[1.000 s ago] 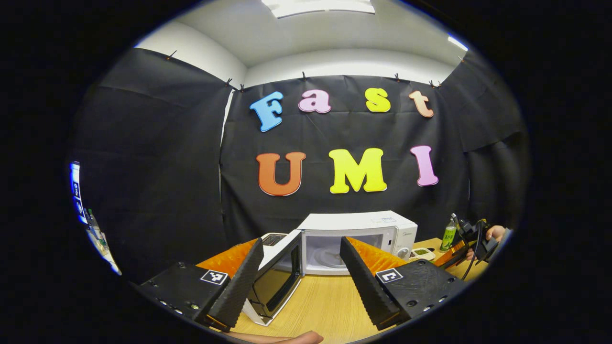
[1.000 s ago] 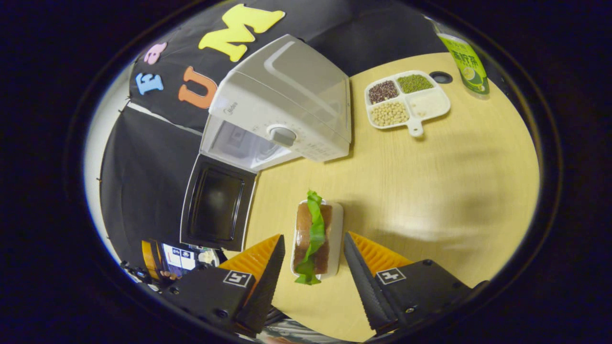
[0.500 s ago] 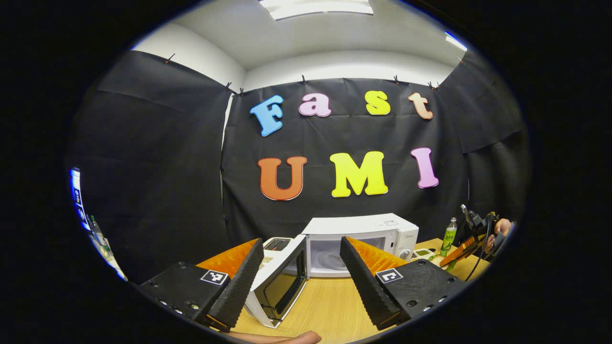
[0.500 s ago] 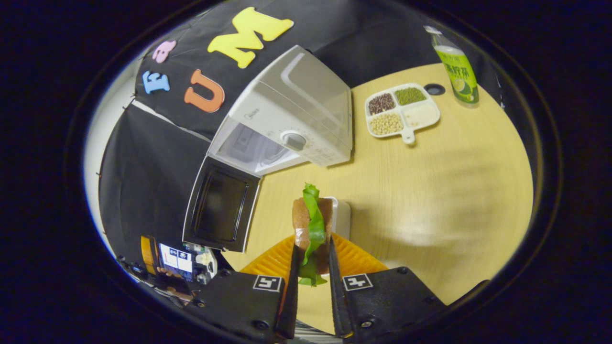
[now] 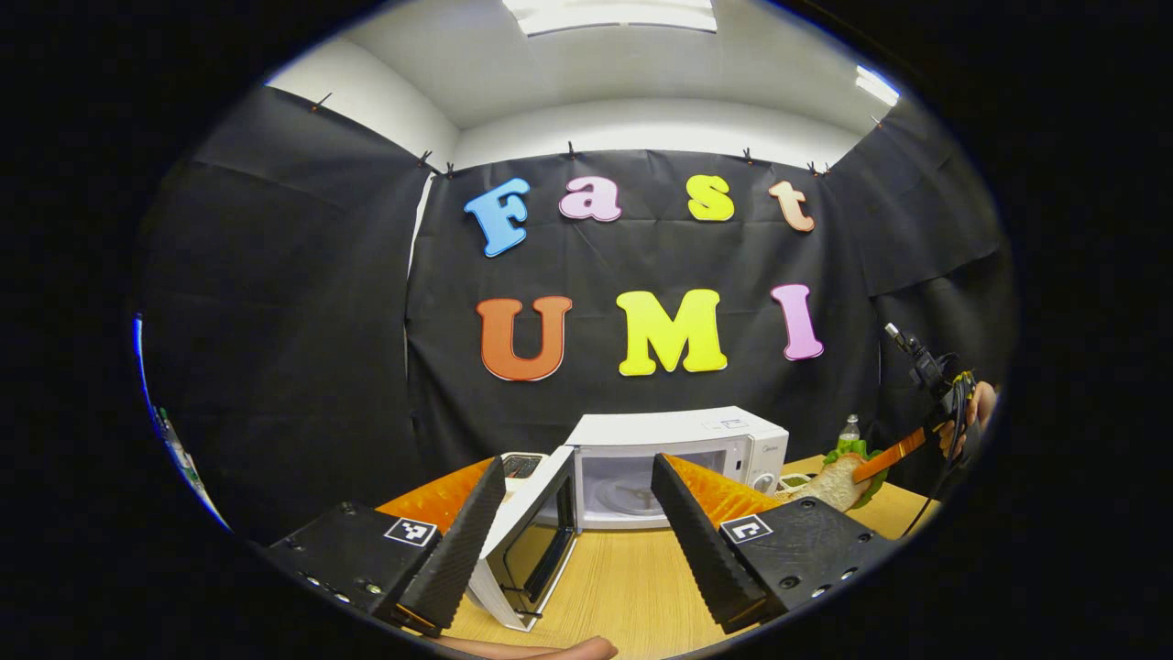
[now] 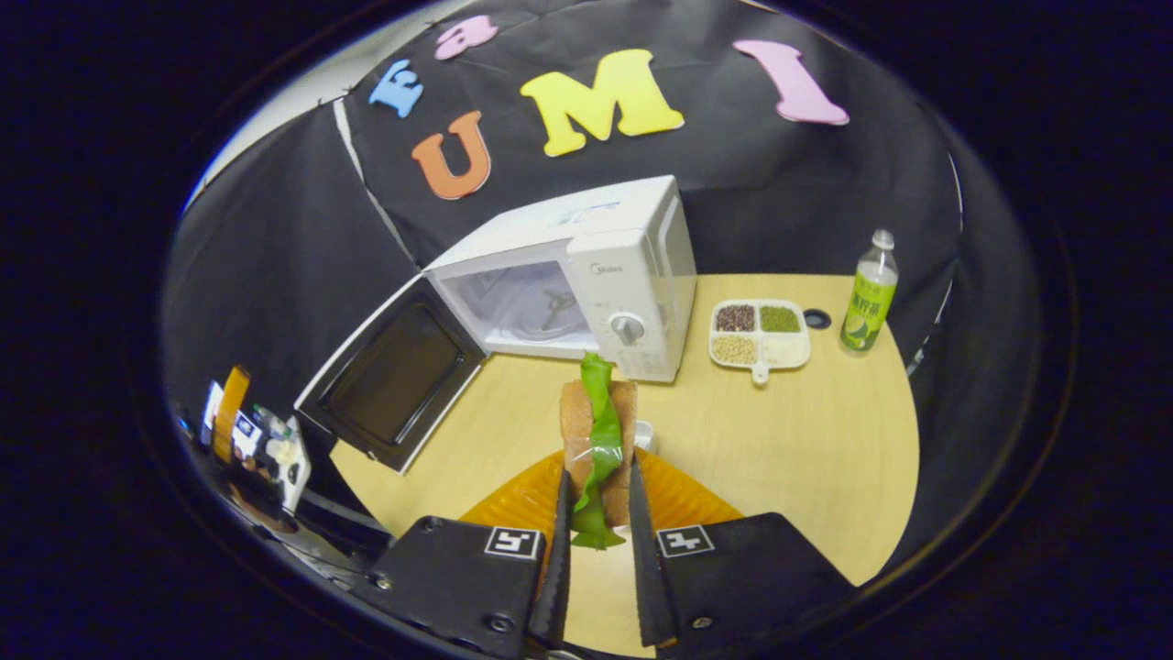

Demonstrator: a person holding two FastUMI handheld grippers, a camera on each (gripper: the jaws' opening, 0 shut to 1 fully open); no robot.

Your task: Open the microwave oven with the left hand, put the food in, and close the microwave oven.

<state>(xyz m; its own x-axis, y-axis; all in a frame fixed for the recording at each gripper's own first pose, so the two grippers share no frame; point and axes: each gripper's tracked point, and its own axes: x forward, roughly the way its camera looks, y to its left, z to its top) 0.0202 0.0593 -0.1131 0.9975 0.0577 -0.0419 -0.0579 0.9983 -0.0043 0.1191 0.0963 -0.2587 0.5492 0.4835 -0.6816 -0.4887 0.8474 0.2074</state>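
- Over the last second the right gripper [image 6: 594, 550] closes from straddling the sandwich [image 6: 597, 431] on the surface [image 6: 788, 440] to clamping it, and the sandwich now rides in the air, tipped on edge with its green leaf running up the middle.
- In the left gripper view the same sandwich [image 5: 836, 477] appears at the far right, held up beside the microwave oven [image 5: 674, 463] by the other gripper and a hand [image 5: 979, 408].
- The right gripper's fingers press together on both bread faces; a small white dish [image 6: 644, 434] sits on the surface just behind the lifted food.
- The left gripper [image 5: 579, 541] stands spread wide and empty, well back from the oven, its fingers framing the swung-out door [image 5: 527, 550].
- Done, as far as can be judged: the door [image 6: 394, 376] is fully open, the cavity [image 6: 527, 307] with its glass turntable is bare, and the food is picked up.
- Left to do: carry the sandwich into the cavity, let go, withdraw, then swing the door shut.
- A divided tray of beans and grains [image 6: 761, 332] and a green bottle [image 6: 867, 293] stand to the oven's right, apart from the action.
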